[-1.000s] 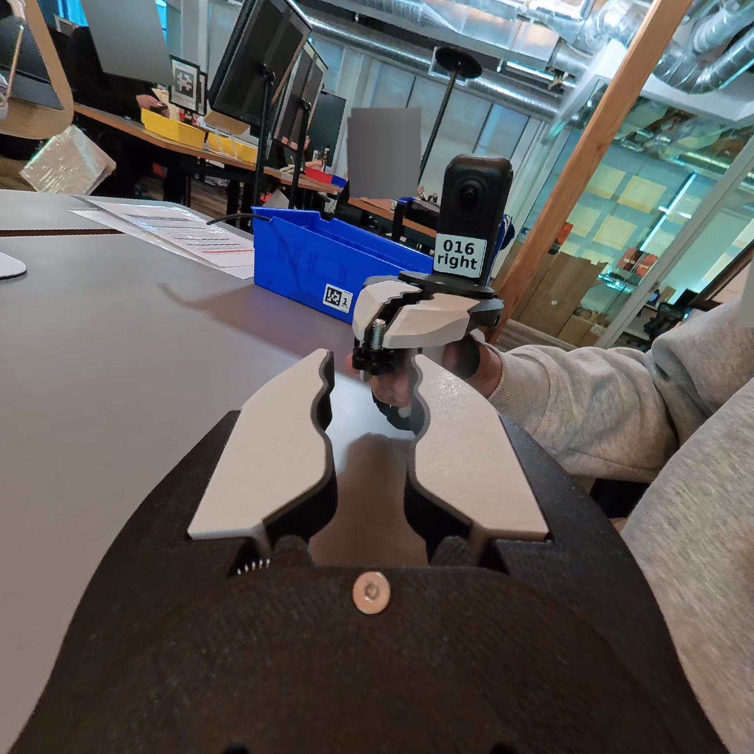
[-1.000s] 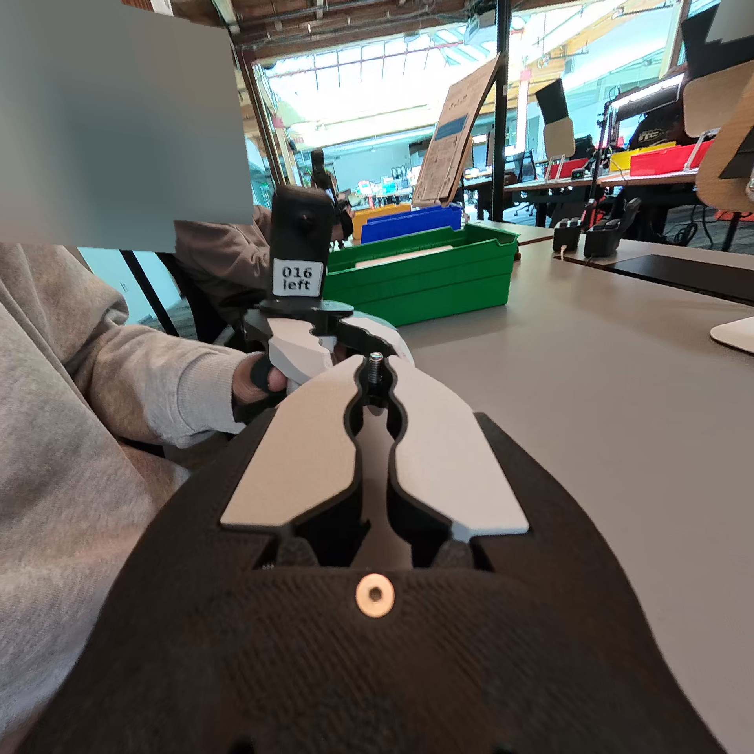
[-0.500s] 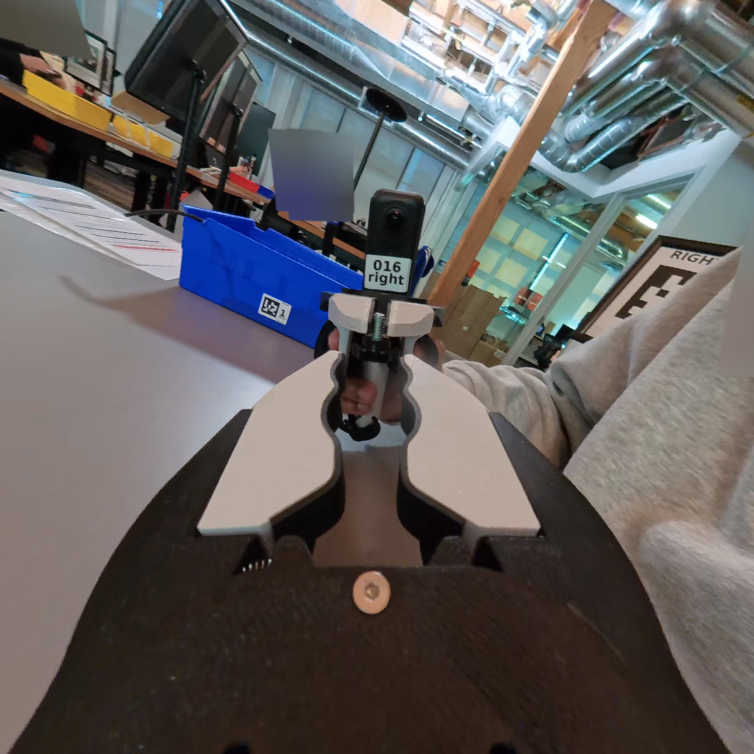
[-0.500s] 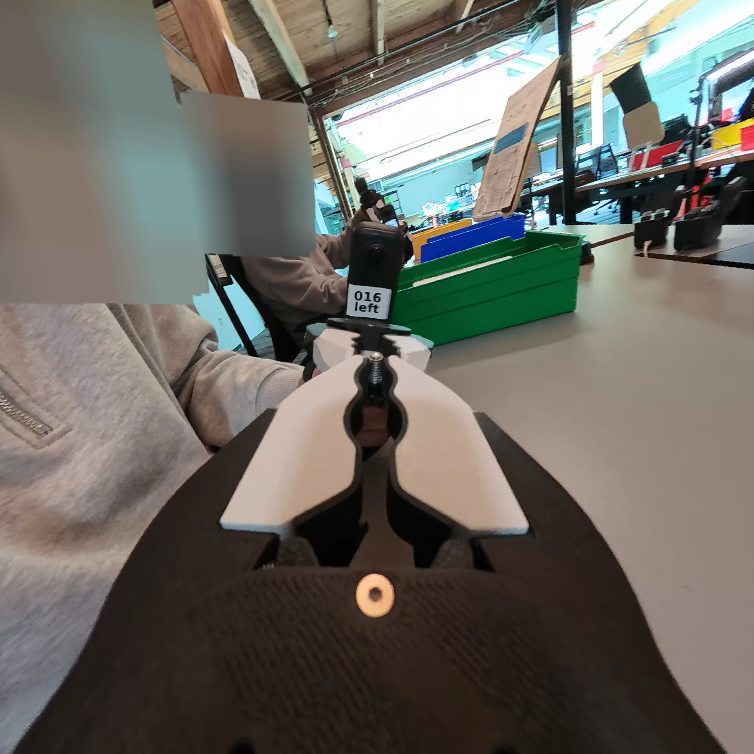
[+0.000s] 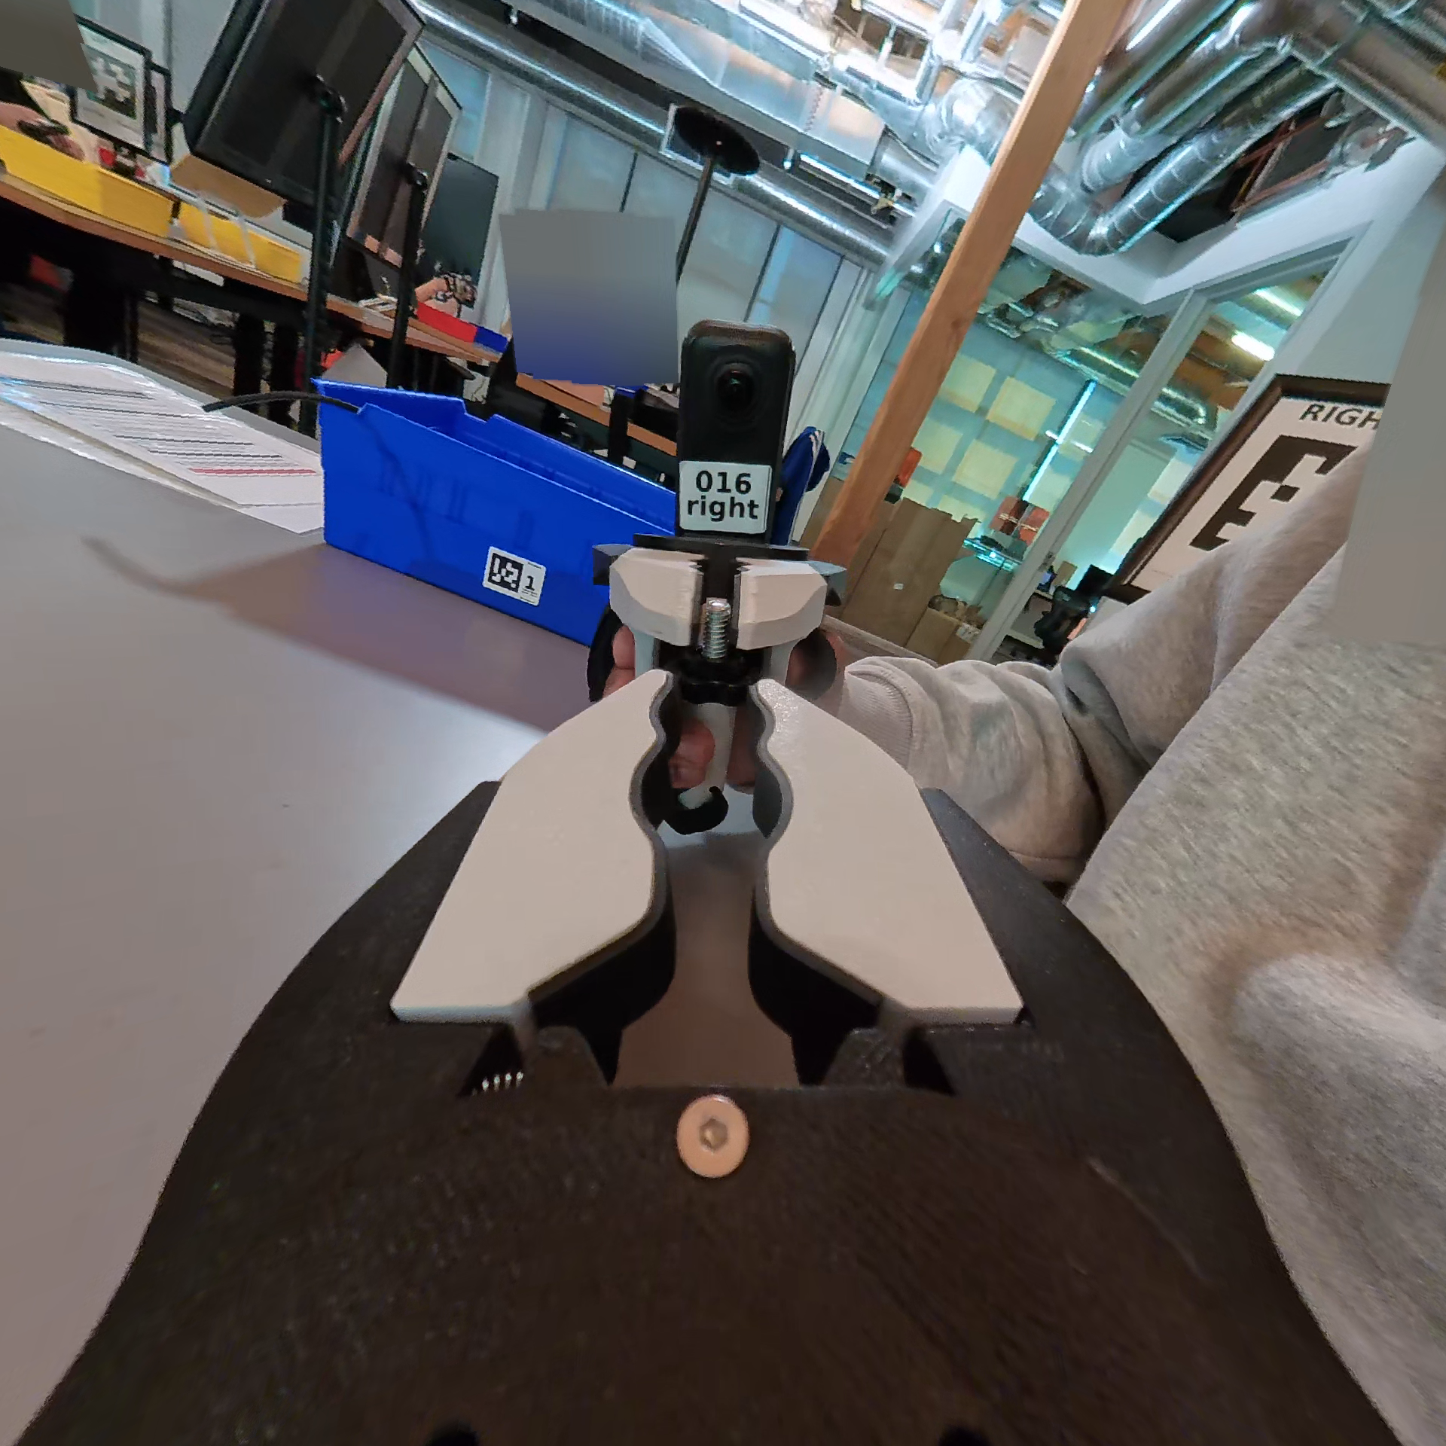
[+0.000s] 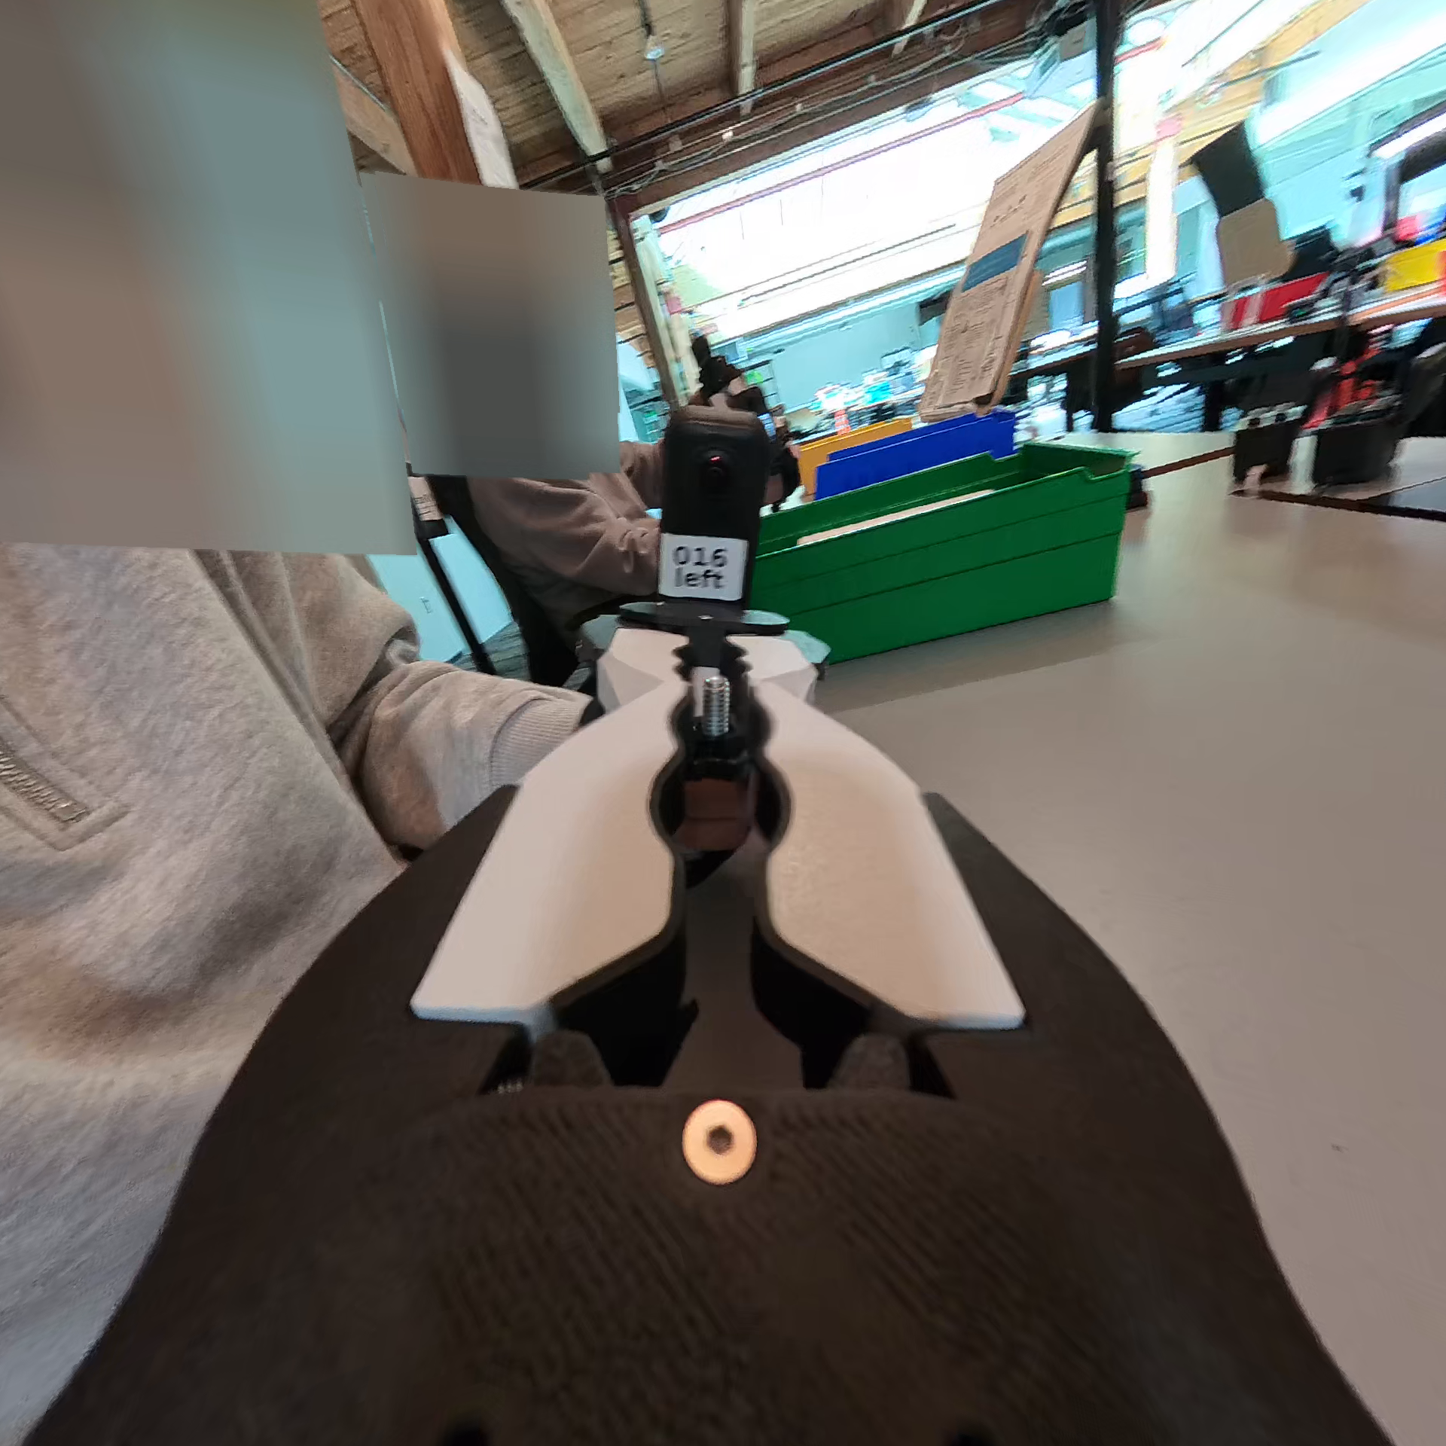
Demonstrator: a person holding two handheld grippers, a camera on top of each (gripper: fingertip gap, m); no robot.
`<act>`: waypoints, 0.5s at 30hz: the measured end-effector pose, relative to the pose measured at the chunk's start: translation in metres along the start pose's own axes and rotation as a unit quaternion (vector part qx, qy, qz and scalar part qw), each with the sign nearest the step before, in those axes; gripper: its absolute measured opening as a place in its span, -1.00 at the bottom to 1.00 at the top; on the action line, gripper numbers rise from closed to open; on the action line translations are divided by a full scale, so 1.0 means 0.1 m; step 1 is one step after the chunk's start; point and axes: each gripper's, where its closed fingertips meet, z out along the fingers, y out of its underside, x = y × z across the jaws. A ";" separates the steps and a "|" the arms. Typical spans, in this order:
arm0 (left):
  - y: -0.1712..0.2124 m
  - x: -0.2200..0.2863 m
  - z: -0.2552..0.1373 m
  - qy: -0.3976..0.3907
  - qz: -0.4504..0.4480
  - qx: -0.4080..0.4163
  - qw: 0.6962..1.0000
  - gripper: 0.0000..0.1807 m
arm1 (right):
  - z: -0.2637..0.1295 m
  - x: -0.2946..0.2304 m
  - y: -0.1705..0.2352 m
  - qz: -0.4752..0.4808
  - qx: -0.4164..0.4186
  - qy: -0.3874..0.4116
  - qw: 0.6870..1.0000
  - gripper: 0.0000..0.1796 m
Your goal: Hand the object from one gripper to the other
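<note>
Grey worktop [image 5: 196, 782] carried a blue bin [image 5: 469, 501] on one side and a green bin [image 6: 939, 563] on the other. Since a second ago the left gripper [image 5: 710, 696] had swung in head-on and narrowed its fingers around the object, though a gap remained, so not yet gripping. Right gripper [image 6: 716, 708] stayed clamped on the bolt [image 6: 714, 704], a threaded stud with black knob, held above the worktop between both tips. Handover looked about midway; the left must close before the right lets go.
</note>
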 end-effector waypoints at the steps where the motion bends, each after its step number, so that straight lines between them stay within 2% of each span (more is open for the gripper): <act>1: 0.00 -0.01 -0.01 -0.005 0.001 0.001 1.000 -0.84 | 0.01 0.03 -0.01 -0.004 0.004 0.010 1.000 -0.76; 3: -0.02 -0.06 -0.02 -0.021 0.004 0.005 1.000 -0.84 | 0.01 0.09 -0.03 -0.016 0.013 0.034 0.999 -0.61; 5: -0.04 -0.14 -0.05 -0.049 0.010 0.009 0.999 -0.84 | -0.01 0.17 -0.04 -0.030 0.018 0.063 0.997 -0.54; 9: -0.08 -0.28 -0.12 -0.099 0.014 0.020 0.995 -0.85 | -0.05 0.32 0.01 -0.069 -0.009 0.124 0.990 -0.59; 15: -0.11 -0.36 -0.18 -0.131 0.018 0.033 0.991 -0.84 | -0.02 0.36 0.07 -0.105 -0.035 0.152 0.982 -0.63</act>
